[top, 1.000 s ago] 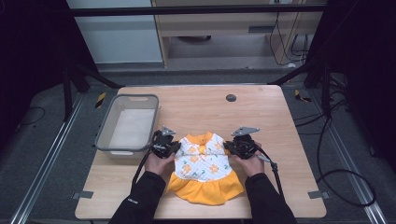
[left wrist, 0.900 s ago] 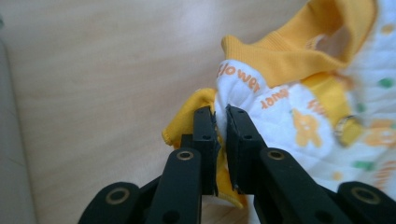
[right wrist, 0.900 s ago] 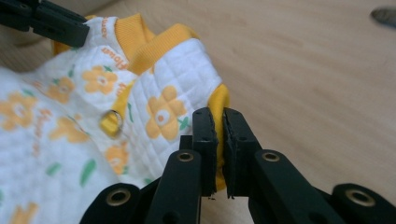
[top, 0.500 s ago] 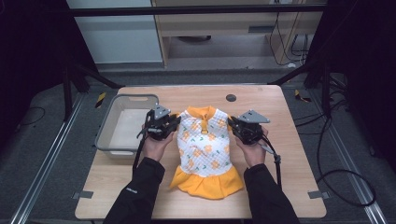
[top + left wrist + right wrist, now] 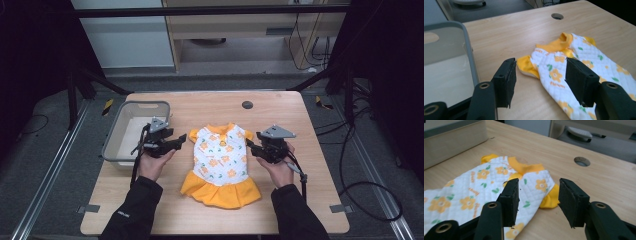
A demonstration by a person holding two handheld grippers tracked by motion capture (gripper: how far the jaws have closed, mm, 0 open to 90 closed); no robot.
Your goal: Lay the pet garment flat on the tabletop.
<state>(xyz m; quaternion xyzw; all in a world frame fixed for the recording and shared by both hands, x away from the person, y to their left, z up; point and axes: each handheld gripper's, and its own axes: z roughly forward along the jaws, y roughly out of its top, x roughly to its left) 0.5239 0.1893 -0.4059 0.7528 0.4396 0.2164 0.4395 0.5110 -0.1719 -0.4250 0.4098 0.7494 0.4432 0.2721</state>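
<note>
Reaching in from the near edge of the pale wooden bench point(image 5: 310, 200), both dark-sleeved forearms, each hand cupping its tool from below. Hovering just off the left sleeve of the small quilted white dress with orange flowers and an orange frilled hem point(image 5: 220, 160), the left gripper point(image 5: 180, 141), its tip pointing inward toward the garment, grey three-cornered plate on top. Hovering just off the right sleeve, the right gripper point(image 5: 251, 147), likewise pointing inward, cable trailing back past the wrist. Lying flat near the middle of the bench, the dress, collar toward the far edge, hem toward the person, gripped by neither tool. Standing wide apart with nothing pinched between them, the jaws of the left gripper point(image 5: 539, 80), having just been opening; standing apart too, those of the right gripper point(image 5: 537, 201), also just opening, the cloth lying loose below them. Showing in the high view, the whole outline of the dress and the frilled skirt; showing in the left gripper view, the diamond quilting, green leaves and a puffy orange cuff. Sitting just left of the left gripper, a grey rectangular plastic tub point(image 5: 111, 150) with rounded corners and a pale floor. Piercing the far side of the bench, a round cable hole point(image 5: 247, 105), its wood grain smooth and matt.
</note>
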